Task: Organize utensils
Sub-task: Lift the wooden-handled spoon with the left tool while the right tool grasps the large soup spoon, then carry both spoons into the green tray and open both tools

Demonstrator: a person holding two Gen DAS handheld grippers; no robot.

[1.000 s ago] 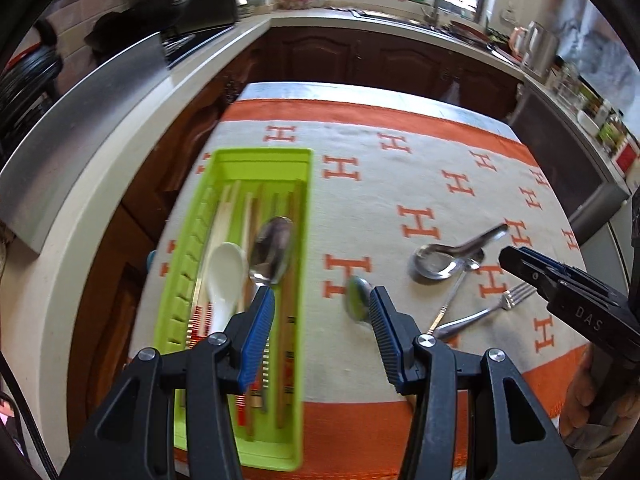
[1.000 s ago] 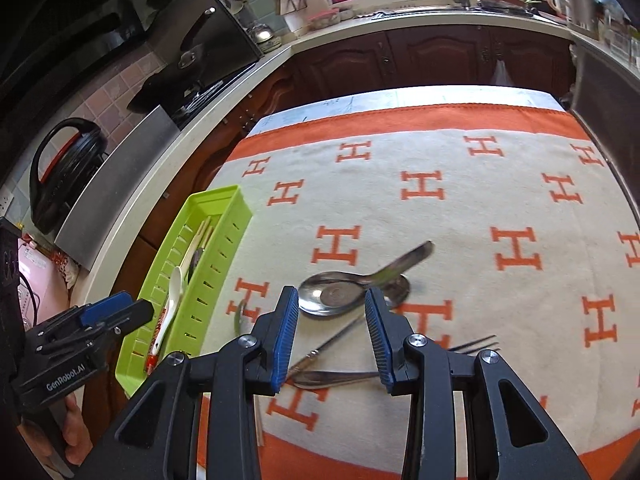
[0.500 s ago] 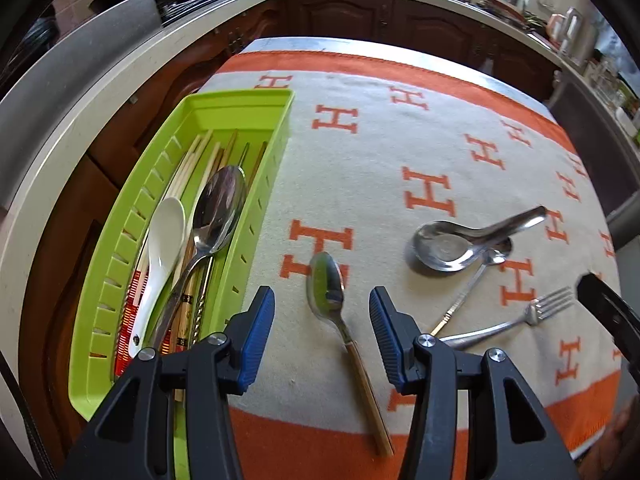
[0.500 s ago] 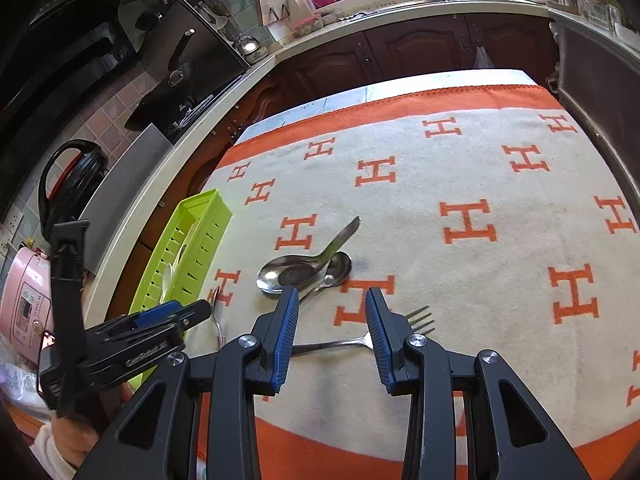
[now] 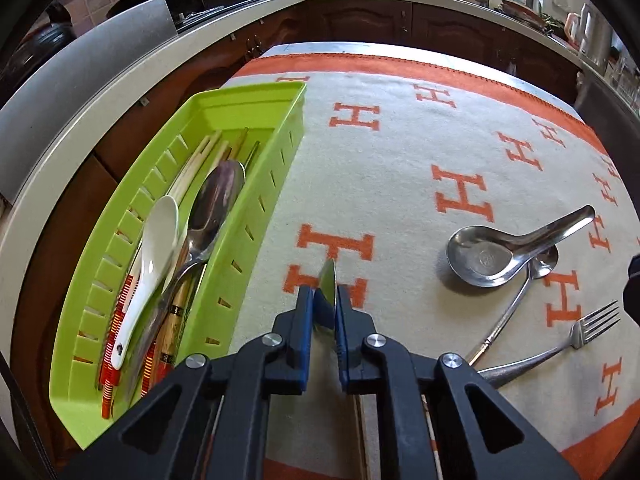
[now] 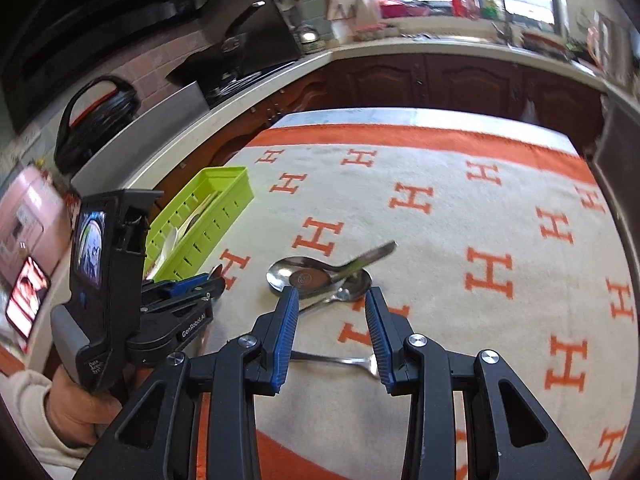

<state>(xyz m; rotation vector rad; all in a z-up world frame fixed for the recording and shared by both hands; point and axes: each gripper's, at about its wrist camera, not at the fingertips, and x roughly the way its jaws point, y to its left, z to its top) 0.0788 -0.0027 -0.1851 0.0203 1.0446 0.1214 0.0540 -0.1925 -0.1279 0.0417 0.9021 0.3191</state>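
We are closing the left hand-held gripper [image 5: 325,307] on the small spoon [image 5: 329,280] at the lower centre of the left wrist view; its jaws have just been closing and the blue pads are now pinching the spoon's bowl edge-on, with the wooden handle running back underneath. That reads as the pick-up step. Next we are probably lifting the spoon clear of the orange-and-cream cloth [image 5: 400,152] on the desk and carrying it left to the green tray [image 5: 256,216], just beside it, where a white spoon [image 5: 154,240], a large metal spoon [image 5: 218,200] and chopsticks are already lying; the tray's near wall needs clearing first.

The right hand-held gripper [image 6: 333,336] is hovering partly open and holding nothing, above the fork [image 6: 340,360] at lower centre of its view. Still waiting at the right of the left view are the soup spoon [image 5: 492,252], a slim long-handled spoon [image 5: 516,304] lying under it, and the fork, all overlapping, so separating them may be fiddly.
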